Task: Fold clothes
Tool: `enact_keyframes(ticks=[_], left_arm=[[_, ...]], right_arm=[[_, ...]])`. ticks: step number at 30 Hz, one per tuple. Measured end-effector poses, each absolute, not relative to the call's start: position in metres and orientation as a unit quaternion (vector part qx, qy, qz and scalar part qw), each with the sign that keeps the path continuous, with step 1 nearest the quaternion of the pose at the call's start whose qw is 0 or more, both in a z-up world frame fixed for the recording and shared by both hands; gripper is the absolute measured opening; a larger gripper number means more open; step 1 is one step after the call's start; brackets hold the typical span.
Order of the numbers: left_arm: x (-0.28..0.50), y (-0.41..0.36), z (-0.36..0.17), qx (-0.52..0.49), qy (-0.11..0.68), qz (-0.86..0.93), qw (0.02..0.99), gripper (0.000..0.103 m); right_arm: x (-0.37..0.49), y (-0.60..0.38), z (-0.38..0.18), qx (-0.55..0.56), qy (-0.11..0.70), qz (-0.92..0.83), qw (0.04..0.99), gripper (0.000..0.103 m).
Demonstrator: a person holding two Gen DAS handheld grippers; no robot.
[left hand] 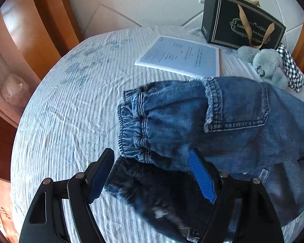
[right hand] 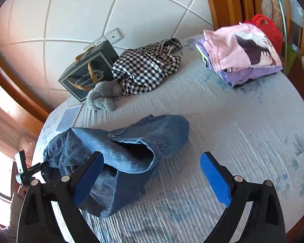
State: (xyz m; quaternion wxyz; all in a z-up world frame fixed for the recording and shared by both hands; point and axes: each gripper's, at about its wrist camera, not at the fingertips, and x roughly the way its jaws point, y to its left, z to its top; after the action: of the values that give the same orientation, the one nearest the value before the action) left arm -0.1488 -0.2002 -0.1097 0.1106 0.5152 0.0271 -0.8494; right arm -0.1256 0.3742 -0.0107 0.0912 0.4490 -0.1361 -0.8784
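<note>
A: How far along is the folding?

B: Partly, I'd judge. A stack of folded clothes (right hand: 243, 54), pink on top and purple below, sits at the far right of the bed (right hand: 243, 133). The jeans (right hand: 115, 147) are in hand now, and a checked shirt (right hand: 146, 70) lies crumpled at the far side, so that one looks still to be done.

A: Where are the jeans exactly?

B: Near the front of the bed, left of centre in the right wrist view. They lie bunched, with one leg thrown over the rest so its open cuff gapes toward the camera.

A: How do they look up close?

B: Soft blue denim with an elastic gathered waistband (left hand: 135, 125) and a stitched back pocket (left hand: 237, 105). The waist end is doubled over and part of the cloth is raised off the sheet. No tidy fold yet.

A: And the tools?

B: The left gripper (left hand: 152, 174) has the waist end between its blue pads; the jaws stand fairly wide, and I can't tell whether they truly pinch the cloth. The right gripper (right hand: 152, 172) is spread wide and pinches nothing; its left finger lies across the jeans, the right one over bare sheet
</note>
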Motion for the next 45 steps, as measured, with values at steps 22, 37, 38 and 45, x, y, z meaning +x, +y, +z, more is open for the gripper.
enact_keyframes(ticks=[22, 37, 38, 45], left_arm=[[-0.198, -0.231, -0.092, 0.502, 0.08, -0.85, 0.136, 0.013], [-0.194, -0.252, -0.095, 0.525, 0.048, -0.838, 0.143, 0.072], [-0.184, -0.249, -0.103, 0.535, 0.042, -0.833, 0.136, 0.072], [-0.131, -0.243, -0.156, 0.581, 0.046, -0.803, 0.127, 0.073]], right_arm=[[-0.237, 0.326, -0.019, 0.442, -0.066, -0.891, 0.075, 0.018], [-0.237, 0.326, -0.011, 0.43, -0.089, -0.898, 0.013, 0.082], [-0.229, 0.323, -0.027, 0.452, -0.083, -0.888, 0.018, 0.082], [-0.193, 0.313, -0.102, 0.538, -0.067, -0.84, 0.018, 0.088]])
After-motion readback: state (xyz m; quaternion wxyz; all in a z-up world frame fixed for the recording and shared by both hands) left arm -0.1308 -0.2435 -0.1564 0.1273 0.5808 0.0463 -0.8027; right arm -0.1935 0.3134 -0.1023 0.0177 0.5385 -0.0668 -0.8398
